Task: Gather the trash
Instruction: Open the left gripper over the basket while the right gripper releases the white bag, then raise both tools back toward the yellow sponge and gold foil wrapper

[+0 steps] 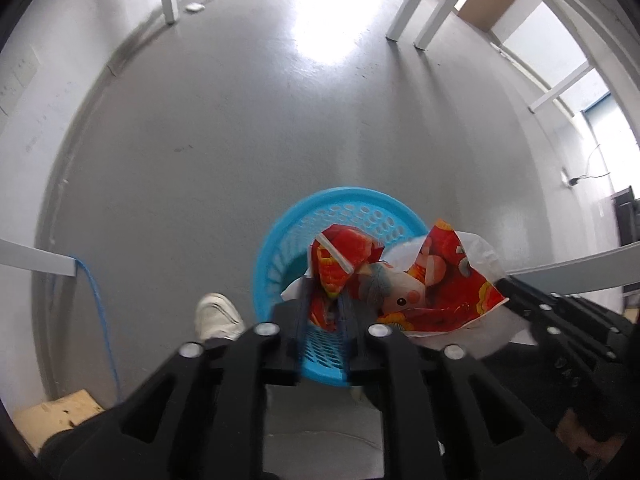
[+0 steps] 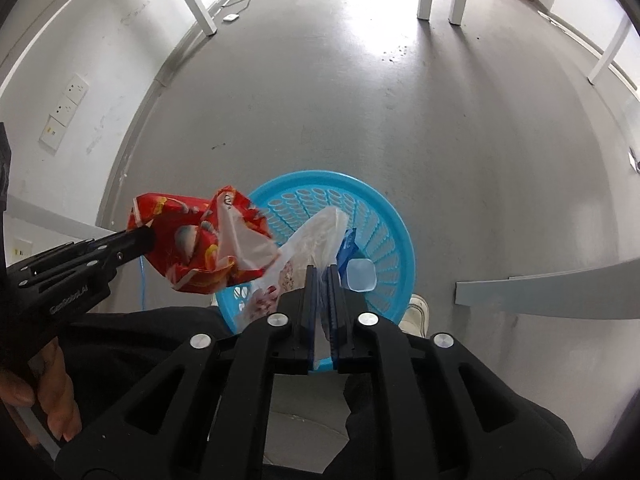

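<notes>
A blue plastic basket (image 1: 280, 240) stands on the grey floor, also seen in the right wrist view (image 2: 384, 216). My left gripper (image 1: 325, 300) is shut on a red printed snack bag (image 1: 340, 264) and holds it above the basket; the bag also shows in the right wrist view (image 2: 188, 240). My right gripper (image 2: 325, 276) is shut on a clear plastic bag (image 2: 316, 236) that hangs over the basket; in the left wrist view it holds the white edge of the bag (image 1: 484, 252). A small pale blue cup (image 2: 361, 276) and a blue wrapper (image 2: 347, 246) lie inside the basket.
White table legs (image 1: 404, 4) stand at the far side of the floor. A white shoe (image 1: 218, 316) is beside the basket. A blue cable (image 1: 100, 300) runs along the left wall. A cardboard box (image 1: 56, 412) sits at the lower left.
</notes>
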Motion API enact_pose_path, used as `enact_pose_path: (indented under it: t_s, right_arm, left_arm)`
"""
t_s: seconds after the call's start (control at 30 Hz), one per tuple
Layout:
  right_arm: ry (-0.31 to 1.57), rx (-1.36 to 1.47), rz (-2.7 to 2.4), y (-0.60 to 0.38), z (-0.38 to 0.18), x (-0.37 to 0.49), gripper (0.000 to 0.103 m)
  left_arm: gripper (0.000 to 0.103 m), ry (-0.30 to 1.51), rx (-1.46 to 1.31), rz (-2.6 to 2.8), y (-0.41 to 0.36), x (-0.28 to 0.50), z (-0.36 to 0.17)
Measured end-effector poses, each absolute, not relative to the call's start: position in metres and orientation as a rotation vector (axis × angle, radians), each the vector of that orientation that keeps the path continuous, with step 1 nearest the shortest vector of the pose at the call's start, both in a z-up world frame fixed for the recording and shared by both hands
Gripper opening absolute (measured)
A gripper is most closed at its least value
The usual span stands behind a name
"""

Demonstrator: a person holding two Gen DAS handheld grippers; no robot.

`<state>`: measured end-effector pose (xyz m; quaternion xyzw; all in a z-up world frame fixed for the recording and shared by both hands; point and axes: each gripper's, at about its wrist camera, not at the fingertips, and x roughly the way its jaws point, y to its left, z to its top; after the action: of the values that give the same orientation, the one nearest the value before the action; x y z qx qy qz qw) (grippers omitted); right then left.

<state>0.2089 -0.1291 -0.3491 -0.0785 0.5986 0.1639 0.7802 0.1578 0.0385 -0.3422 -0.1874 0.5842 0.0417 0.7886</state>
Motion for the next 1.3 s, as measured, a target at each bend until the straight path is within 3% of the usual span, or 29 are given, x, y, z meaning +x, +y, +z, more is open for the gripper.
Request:
enact_pose_path:
  t_s: [0.07, 0.17, 0.6, 0.93, 1.23, 1.3]
  right_arm:
    - [1.298, -0.158, 0.364, -0.129, -0.348, 0.21, 0.02]
    - [1.299, -0.163, 0.369, -0.129, -0.349, 0.209, 0.028]
    - [1.285, -0.207, 0.481, -0.115, -0.334, 0.176, 0.034]
    - [1.207, -0.201, 0.494, -0.133, -0.291, 0.13, 0.045]
    - [1.079, -0.238, 0.512, -0.155, -0.232, 0.086, 0.048]
    - [1.057, -0.218, 0.536, -0.16, -0.221, 0.078, 0.056]
  left_arm:
    - [0.037, 1.243, -0.421, 0.082, 0.041, 0.157, -0.341]
    - [0.038, 1.223, -0.423, 0.084, 0.043, 0.155, -0.338]
    - [0.036, 1.26, -0.423, 0.173, 0.046, 0.138, -0.334]
    - [0.036, 1.204, -0.299, 0.196, 0.035, 0.105, -0.288]
    - [0.055, 1.096, -0.278, 0.155, 0.026, 0.06, -0.231]
    - [0.056, 1.088, -0.257, 0.125, 0.017, 0.047, -0.222]
